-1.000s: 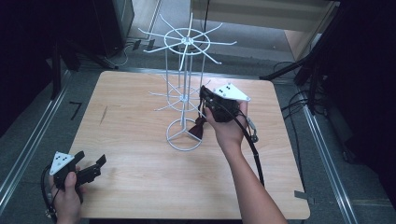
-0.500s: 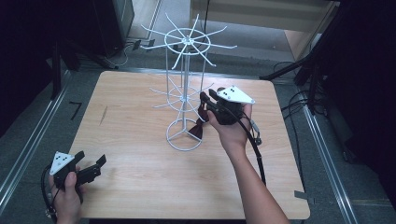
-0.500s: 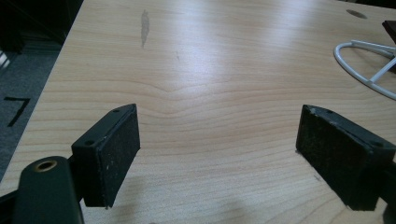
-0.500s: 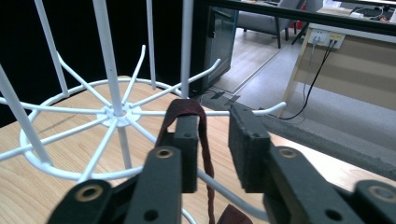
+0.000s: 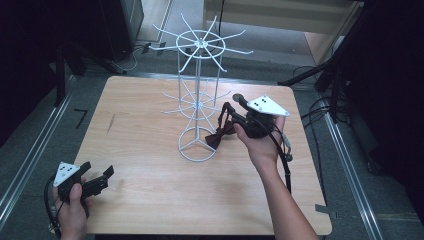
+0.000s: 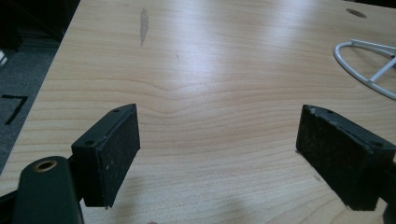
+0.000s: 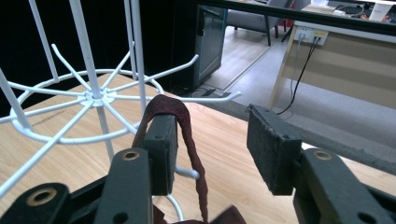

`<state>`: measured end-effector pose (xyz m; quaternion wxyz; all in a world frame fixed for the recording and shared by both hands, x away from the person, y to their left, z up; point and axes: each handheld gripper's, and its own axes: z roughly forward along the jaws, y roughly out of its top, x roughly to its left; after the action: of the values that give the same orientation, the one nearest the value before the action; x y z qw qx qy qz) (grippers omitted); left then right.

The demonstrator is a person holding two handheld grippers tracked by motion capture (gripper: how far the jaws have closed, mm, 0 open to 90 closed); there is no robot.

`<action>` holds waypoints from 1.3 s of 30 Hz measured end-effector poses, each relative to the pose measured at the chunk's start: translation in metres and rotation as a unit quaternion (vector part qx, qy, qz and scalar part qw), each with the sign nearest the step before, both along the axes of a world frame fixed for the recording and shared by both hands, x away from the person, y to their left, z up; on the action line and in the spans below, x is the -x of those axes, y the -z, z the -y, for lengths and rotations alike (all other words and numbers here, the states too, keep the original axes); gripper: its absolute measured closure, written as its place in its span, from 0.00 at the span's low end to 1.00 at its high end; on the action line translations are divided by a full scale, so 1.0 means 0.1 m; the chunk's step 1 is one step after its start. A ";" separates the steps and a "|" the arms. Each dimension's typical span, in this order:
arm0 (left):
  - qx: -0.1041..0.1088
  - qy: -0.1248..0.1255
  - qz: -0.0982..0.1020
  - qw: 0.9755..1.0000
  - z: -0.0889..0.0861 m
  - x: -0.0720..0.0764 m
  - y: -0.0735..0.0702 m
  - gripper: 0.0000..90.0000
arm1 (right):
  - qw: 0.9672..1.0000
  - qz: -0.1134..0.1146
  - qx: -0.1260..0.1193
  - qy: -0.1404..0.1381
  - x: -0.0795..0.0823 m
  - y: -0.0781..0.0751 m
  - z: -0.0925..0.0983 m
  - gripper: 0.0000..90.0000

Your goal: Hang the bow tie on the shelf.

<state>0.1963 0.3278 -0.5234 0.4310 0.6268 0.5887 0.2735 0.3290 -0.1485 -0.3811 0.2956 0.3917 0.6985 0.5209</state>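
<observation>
Right gripper [image 7: 212, 149], jaws just opening, strap of the bow tie [image 5: 220, 136] draped over one jaw beside the rack [image 5: 199, 100] mid-table: back out slowly without snagging; left gripper [image 6: 219, 154] released at the near-left corner.
</observation>
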 end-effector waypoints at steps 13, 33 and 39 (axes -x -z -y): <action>0.000 0.000 -0.002 1.000 0.00 0.00 0.00 0.16 | 1.000 0.004 -0.020 0.000 0.18 0.00 0.20 0.43; -0.002 -0.004 0.003 1.000 0.01 0.00 0.00 0.16 | 0.998 0.001 -0.041 0.041 0.36 0.08 0.69 0.38; 0.000 -0.004 0.006 1.000 0.00 0.01 0.00 0.16 | 0.997 -0.003 -0.045 0.062 0.43 0.18 0.90 0.38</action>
<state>0.1952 0.3279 -0.5234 0.4336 0.6226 0.5887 0.2788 0.2857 -0.2386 -0.3988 0.3073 0.4491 0.6496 0.5309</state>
